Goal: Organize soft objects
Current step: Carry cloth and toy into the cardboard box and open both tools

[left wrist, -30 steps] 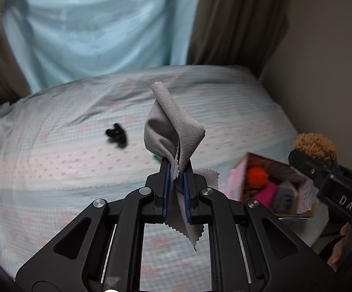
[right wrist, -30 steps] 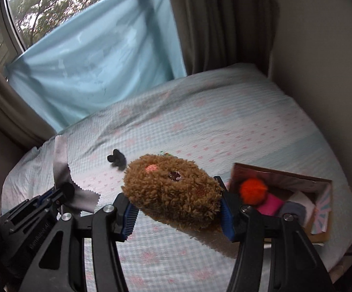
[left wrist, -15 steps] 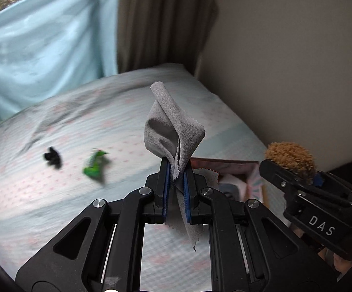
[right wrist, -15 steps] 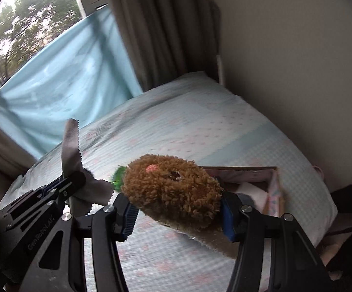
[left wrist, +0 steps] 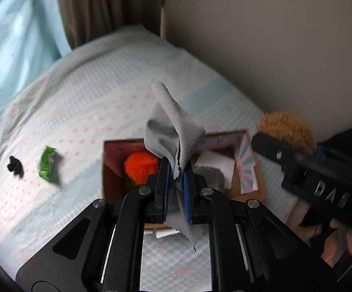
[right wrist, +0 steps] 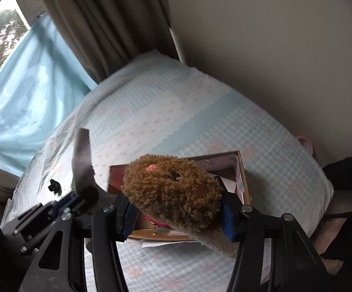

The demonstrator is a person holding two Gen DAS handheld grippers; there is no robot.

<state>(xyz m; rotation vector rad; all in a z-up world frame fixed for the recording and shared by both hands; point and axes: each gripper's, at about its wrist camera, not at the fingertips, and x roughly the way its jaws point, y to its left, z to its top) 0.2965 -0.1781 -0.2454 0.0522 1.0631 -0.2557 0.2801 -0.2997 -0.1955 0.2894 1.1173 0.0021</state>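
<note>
Inside box (left wrist: 110, 177): orange pompom (left wrist: 140, 168) (white cloth (left wrist: 216, 166) beside).

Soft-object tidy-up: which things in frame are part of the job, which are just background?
Job:
- grey cloth, clamped in left gripper
- brown plush toy, clamped in right gripper
- cardboard box with orange pompom
- green wrapper, small black item on bed

Background:
- bed
- curtains
- wall
</note>
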